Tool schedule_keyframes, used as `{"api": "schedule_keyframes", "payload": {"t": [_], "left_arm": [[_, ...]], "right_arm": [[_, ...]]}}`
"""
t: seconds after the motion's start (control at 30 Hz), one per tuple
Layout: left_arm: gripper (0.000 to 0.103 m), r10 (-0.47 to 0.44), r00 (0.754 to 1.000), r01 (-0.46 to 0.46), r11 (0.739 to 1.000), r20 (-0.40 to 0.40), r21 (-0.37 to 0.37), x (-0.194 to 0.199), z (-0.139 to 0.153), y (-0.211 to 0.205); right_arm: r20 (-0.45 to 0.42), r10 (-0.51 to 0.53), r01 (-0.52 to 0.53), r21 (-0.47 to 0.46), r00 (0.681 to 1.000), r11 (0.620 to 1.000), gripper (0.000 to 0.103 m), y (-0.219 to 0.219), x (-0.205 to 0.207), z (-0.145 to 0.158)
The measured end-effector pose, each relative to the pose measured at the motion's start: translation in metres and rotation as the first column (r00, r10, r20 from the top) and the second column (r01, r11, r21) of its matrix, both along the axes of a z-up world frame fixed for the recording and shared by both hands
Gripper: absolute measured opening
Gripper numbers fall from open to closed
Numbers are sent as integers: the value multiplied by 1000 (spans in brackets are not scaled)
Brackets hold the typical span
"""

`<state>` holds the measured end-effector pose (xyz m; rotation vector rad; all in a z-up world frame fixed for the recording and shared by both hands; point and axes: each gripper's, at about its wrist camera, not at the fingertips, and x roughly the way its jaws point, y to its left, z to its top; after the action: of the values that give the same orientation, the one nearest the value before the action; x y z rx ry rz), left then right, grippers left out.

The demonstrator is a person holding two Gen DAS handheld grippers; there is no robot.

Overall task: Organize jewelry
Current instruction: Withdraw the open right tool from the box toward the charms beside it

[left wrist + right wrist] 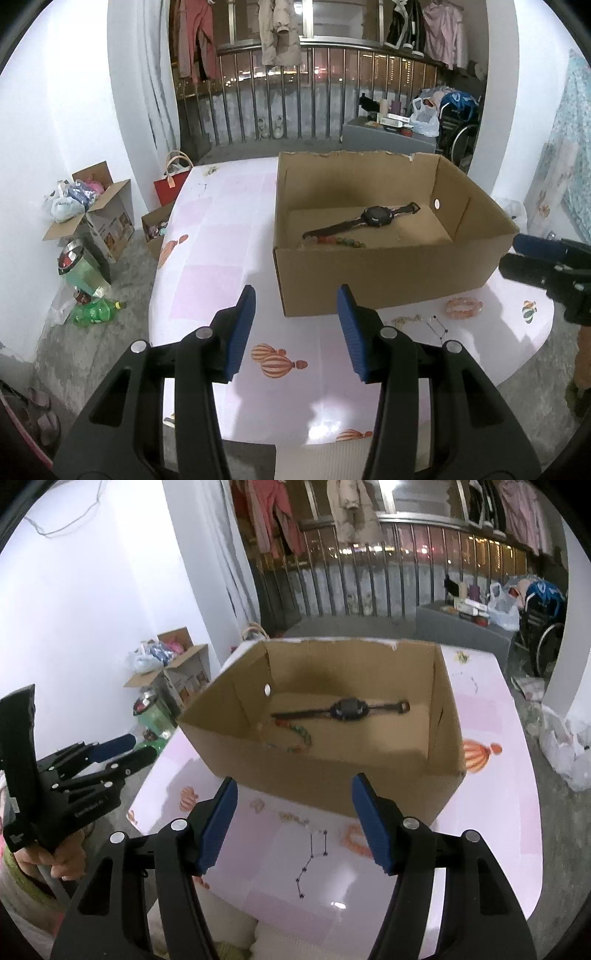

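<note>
Watch (373, 217) + bead strand (334, 242) already in box (388, 273). Pink bracelet (464, 308), dark chain (314, 860) & small bits still on table (207, 258). Left gripper (297, 328) and right gripper (293, 819): both parted, empty.

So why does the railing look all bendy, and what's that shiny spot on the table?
Left wrist view: the fisheye lens curves the railing and darkens the corners. Right wrist view: a lamp glares off the glossy table, and the watch in the box looks slightly blurred.
</note>
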<state>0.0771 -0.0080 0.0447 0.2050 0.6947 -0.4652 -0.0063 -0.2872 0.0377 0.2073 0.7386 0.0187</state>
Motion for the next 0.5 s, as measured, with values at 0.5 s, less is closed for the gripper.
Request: {"api": "schedule_keyframes", "payload": {"t": [0.5], "left_arm": [[44, 0, 1000, 0, 1000, 7, -13, -2, -1, -2]], "right_arm": [[-11, -14, 14, -12, 1000, 1000, 63, 2, -3, -1]]}}
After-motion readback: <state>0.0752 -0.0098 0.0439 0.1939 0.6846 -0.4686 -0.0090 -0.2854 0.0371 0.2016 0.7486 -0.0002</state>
